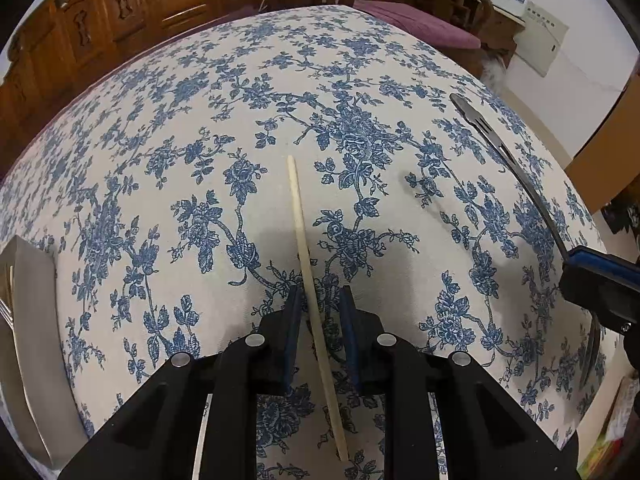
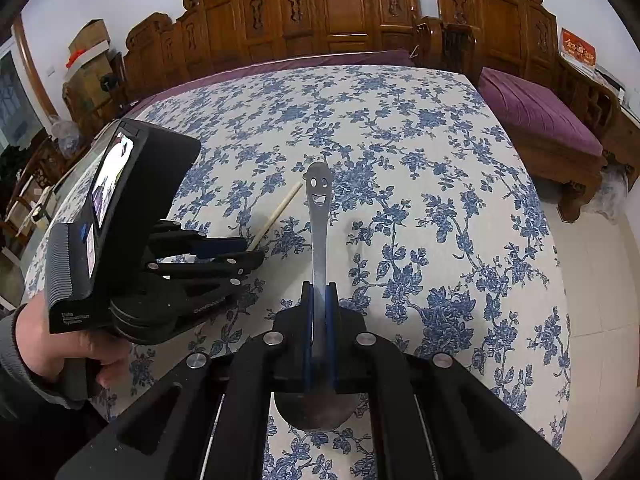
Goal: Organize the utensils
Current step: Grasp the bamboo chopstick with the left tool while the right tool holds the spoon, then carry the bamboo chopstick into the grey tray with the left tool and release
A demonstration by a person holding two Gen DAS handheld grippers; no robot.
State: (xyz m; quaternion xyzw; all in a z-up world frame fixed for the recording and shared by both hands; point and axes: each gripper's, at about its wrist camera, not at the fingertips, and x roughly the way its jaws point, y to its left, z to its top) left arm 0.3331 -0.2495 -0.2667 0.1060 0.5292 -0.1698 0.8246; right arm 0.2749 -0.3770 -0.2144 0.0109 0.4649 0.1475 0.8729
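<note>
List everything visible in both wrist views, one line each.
chopstick: 1, pale cream, flat on the tablecloth, between the open left fingers
spoon: 1, steel, smiley-face handle end, clamped in right gripper, bowl toward camera
tablecloth: 1, white with blue flowers, covers table
tray: 1, off-white, table's left edge; fork tines show inside
carved bench: wood, purple cushion, behind table
cardboard boxes: brown, far left
left gripper: black, open, straddling chopstick
right gripper: black, shut on spoon

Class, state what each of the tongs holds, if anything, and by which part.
Right tongs: smiley-faced metal spoon, gripped on the handle near the bowl. Left tongs: nothing; open astride the pale wooden chopstick.
</note>
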